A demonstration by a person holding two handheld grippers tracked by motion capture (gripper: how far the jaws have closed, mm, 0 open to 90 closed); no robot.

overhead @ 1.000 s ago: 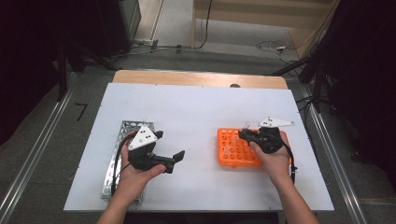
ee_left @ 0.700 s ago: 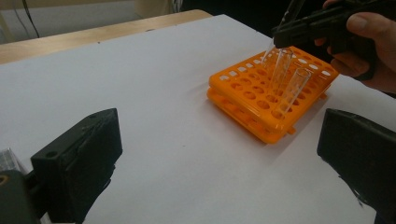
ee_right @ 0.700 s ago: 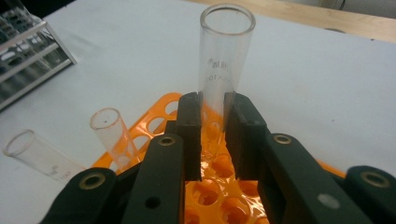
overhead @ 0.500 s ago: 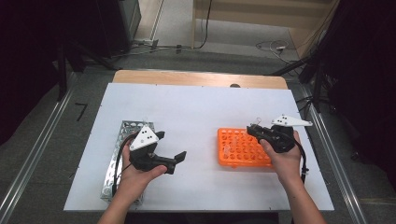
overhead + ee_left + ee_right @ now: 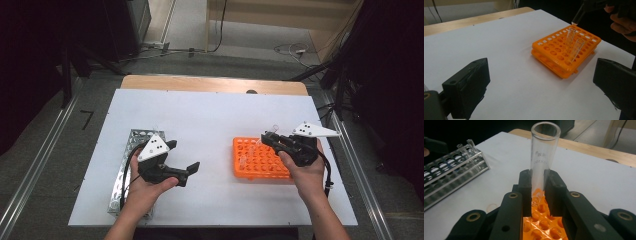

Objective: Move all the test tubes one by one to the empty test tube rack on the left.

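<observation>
My right gripper (image 5: 266, 138) is shut on a clear glass test tube (image 5: 544, 157), held upright just above the far right side of an orange tube rack (image 5: 255, 162). In the left gripper view the tube's rounded bottom (image 5: 577, 18) hangs clear above the orange rack (image 5: 554, 53), where two more tubes (image 5: 576, 50) stand in holes. The rack's holes (image 5: 541, 225) lie below my right gripper's jaws. My left gripper (image 5: 183, 156) rests open and empty on the white table, between a metal rack (image 5: 127, 165) and the orange one.
The metal rack (image 5: 451, 177) lies at the table's left and holds a couple of glass tubes (image 5: 465, 146) at its far end. A white sheet (image 5: 210, 120) covers the table, with a wooden edge (image 5: 210, 84) at the back.
My right gripper has risen and shifted right with the test tube, which now hangs higher above the orange rack. The left gripper has stayed put.
</observation>
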